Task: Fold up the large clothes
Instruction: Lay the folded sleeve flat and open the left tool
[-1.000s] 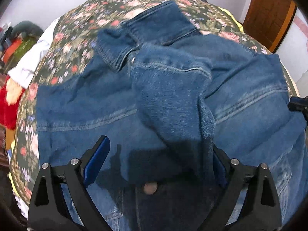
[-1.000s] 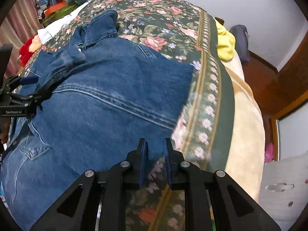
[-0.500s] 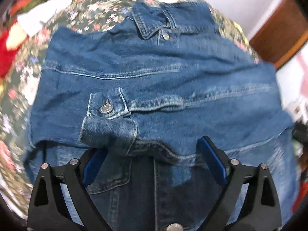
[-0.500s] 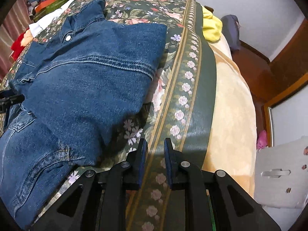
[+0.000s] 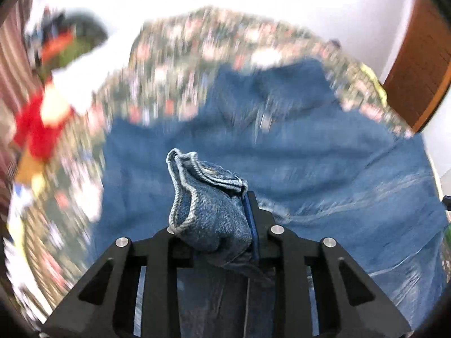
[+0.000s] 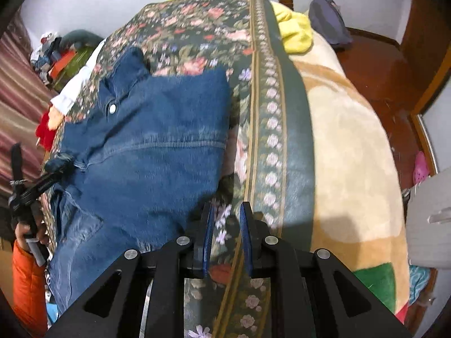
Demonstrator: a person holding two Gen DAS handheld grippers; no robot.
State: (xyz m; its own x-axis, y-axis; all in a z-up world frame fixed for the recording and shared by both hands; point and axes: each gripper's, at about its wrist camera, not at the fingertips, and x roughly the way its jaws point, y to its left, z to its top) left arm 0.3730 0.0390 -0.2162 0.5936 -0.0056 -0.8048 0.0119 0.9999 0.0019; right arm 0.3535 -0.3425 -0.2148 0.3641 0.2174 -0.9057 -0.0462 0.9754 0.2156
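A blue denim jacket [image 6: 155,155] lies spread on the floral bedspread [image 6: 197,28], collar and snap button toward the far end. In the left wrist view the jacket [image 5: 296,152] is blurred behind a bunched sleeve cuff [image 5: 205,214]. My left gripper [image 5: 217,200] is closing with that cuff pinched between its jaws and lifted off the jacket. The right wrist view shows the left gripper [image 6: 60,166] at the jacket's left edge. My right gripper [image 6: 227,214] is shut and holds nothing, hovering over the bedspread just right of the jacket's hem.
A beige blanket [image 6: 352,155] covers the bed's right side, with a yellow garment [image 6: 296,31] at its far end. Red and white clutter [image 5: 36,132] sits off the bed's left. A hand in an orange sleeve [image 6: 25,267] holds the left gripper. A wooden door [image 5: 422,56] stands at right.
My left gripper went from wide open over the sleeve cuff to closed on it and rose. The right gripper, still shut, drifted rightward off the jacket's edge.
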